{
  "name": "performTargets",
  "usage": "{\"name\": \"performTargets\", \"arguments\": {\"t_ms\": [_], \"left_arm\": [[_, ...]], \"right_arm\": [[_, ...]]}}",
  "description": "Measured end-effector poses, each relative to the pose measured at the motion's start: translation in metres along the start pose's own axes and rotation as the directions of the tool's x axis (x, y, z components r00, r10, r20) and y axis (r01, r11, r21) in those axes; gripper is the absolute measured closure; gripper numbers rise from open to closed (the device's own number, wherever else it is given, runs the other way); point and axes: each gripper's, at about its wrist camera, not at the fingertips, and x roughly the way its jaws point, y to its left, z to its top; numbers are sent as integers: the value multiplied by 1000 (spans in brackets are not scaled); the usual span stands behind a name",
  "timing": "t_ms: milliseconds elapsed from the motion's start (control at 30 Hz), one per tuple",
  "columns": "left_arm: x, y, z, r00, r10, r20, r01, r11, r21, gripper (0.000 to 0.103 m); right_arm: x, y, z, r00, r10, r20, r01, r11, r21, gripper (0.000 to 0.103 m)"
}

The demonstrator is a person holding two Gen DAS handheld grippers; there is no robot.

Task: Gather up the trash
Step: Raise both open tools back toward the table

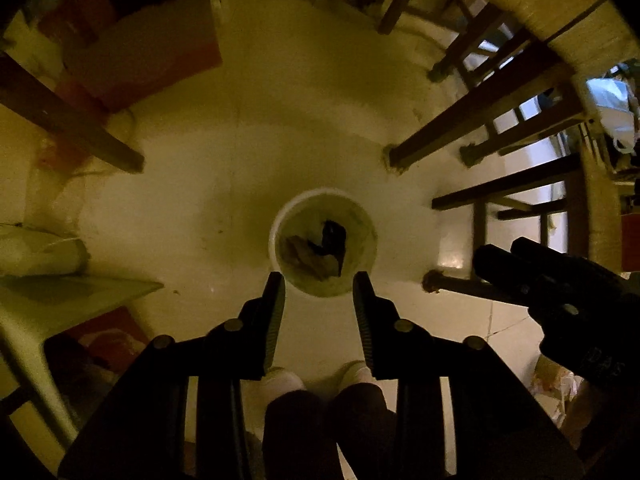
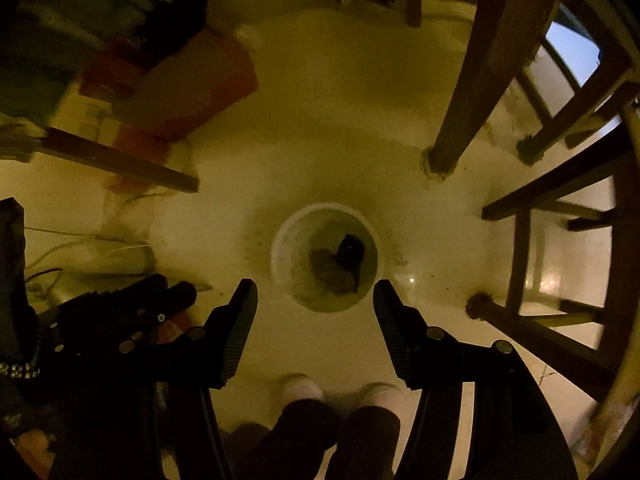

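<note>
A: Both claws hang high over the floor (image 1: 224, 184), pointing almost straight down. Directly below the left claw (image 1: 319, 280) stands the white bin (image 1: 280, 216), rim up; the same bin sits below the right claw (image 2: 315, 289) in its own view.

B: Is either one carrying anything?

A: No. The left claw is parted a little, with only bare floor and the near rim of the bin showing between its fingers. The right claw stands wider, and its gap is empty too.

B: So where is the trash?

A: Down in the bin: a dark crumpled piece (image 1: 334, 234) and a pale brownish scrap (image 1: 300, 250) lie at the bottom, well below both claws. Neither is touched by anything.

B: Why hold both claws above it like that?

A: Probably because the bin's mouth faces up, so a piece let go from above the rim would fall inside. With the claws empty, the deposit looks done.

B: And the surroundings?

A: Dark wooden chair legs (image 1: 472, 124) stand on the floor beyond and to the right of the claws. The person's feet in pale socks (image 1: 280, 384) are just behind the claws, close to the bin. In the dim light it is hard to tell whether more trash is left.
</note>
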Motion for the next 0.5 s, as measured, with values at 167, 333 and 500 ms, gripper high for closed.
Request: {"name": "performTargets", "arguments": {"t_ms": [167,333,500], "left_arm": [[-92,-14,3,998,10,65,-11,1000,16,70],[-182,-29,5,988,-2,155,-3,999,33,70],[-277,-45,5,962,-28,272,5,996,84,69]], "right_arm": [[-81,24,5,998,22,58,-21,999,-25,47],[-171,51,8,988,33,151,-27,999,-43,47],[-258,77,7,965,40,259,-25,998,-62,47]]}}
